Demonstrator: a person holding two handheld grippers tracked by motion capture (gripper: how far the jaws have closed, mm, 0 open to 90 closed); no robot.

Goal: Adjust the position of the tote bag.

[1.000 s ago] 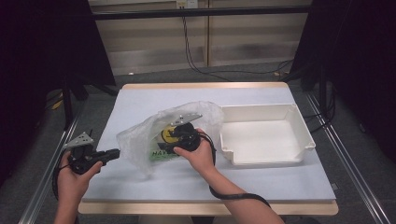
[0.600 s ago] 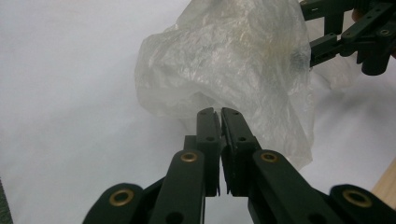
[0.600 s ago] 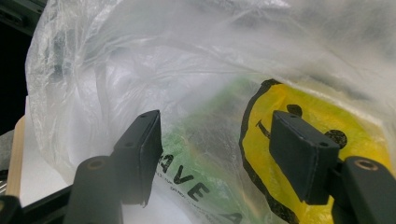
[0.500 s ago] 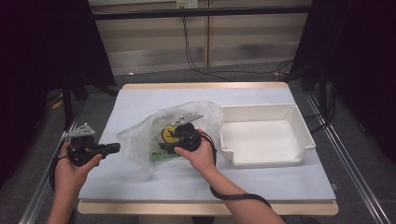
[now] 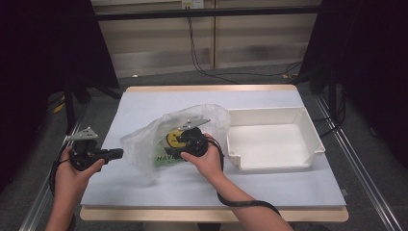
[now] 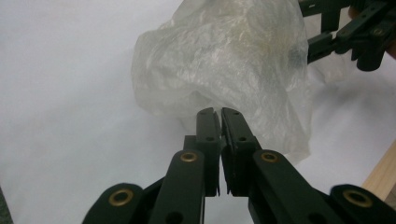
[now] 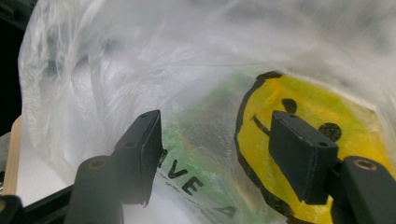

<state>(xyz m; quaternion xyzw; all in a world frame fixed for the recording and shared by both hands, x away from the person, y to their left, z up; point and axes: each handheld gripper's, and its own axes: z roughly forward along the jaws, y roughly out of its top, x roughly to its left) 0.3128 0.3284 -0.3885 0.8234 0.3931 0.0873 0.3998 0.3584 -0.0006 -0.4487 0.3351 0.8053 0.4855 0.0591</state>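
Centrally in the high view, your right tongs (image 5: 188, 136) stand open inside the plastic bag (image 5: 144, 144), veiling them and cropping its green lettering. Your left tongs (image 5: 115, 154), lower left, are closed on nothing.

The counter (image 5: 288, 190), white-topped with a wooden edge, carries a crumpled clear plastic bag (image 5: 144, 144) near its centre and a white tray (image 5: 315, 144) to the bag's right.

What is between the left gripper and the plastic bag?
Nothing visible. The left gripper, jaws shut, points at the near edge of the clear plastic bag, with bare white table around it. The right gripper is at the bag's far side.
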